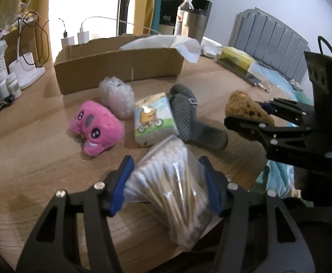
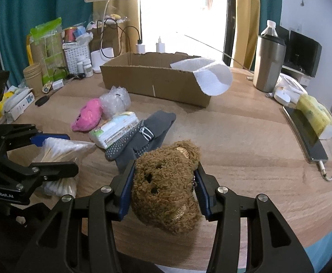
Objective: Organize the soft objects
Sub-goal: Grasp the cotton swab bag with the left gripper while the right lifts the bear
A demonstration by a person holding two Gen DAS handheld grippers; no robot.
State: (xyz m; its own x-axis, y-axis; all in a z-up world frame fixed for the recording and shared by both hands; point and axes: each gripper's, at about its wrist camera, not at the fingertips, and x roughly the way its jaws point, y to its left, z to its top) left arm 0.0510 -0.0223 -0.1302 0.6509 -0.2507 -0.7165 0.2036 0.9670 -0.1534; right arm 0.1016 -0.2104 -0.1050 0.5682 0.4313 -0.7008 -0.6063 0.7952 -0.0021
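Note:
My left gripper [image 1: 166, 182] is shut on a clear bag of cotton swabs [image 1: 166, 182], held just above the wooden table [image 1: 41, 159]. My right gripper [image 2: 163, 186] is shut on a brown plush bear [image 2: 166, 186], also near the table's front; the bear shows in the left wrist view [image 1: 245, 109]. Ahead lie a pink plush toy [image 1: 95, 127], a bubble-wrap bundle [image 1: 118, 95], a tissue pack [image 1: 153, 120] and a grey sock [image 1: 188, 118]. Behind them stands an open cardboard box [image 2: 154, 79] with white paper towel [image 2: 211, 77] draped over its right end.
A steel tumbler [image 2: 268, 63] and water bottle stand at the back right. A phone on a cable [image 2: 306, 134] lies at the right edge. A white basket [image 2: 77, 54], paper cups [image 2: 33, 75], pill bottles and a lamp base crowd the back left.

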